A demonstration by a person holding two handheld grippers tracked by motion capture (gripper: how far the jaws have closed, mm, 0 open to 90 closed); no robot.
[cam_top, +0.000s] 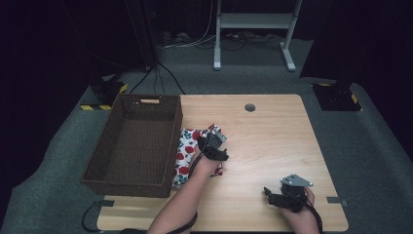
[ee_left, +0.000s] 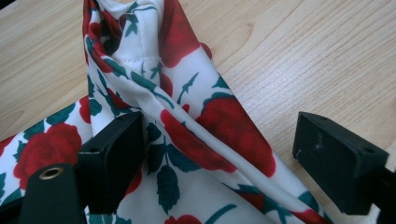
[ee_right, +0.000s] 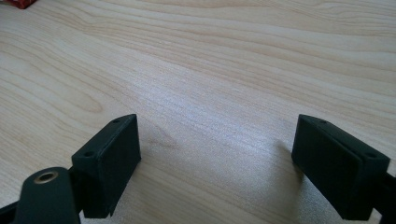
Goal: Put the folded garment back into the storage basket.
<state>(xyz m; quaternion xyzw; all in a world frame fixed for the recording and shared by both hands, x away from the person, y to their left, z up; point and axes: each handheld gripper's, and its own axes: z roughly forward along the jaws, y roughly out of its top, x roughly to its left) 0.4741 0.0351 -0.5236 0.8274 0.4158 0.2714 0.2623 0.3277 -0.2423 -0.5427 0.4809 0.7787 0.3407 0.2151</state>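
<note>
Between the spread jaws of the left gripper lies the rose-printed cloth, bunched on the table, not yet pinched.

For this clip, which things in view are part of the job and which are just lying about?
In the job:
- rose-print cloth
- left claw, open, astride a fold of the cloth
- brown wicker basket beside the cloth, likely

Lying about:
- right claw, open over bare table
- white stand on the floor
</note>
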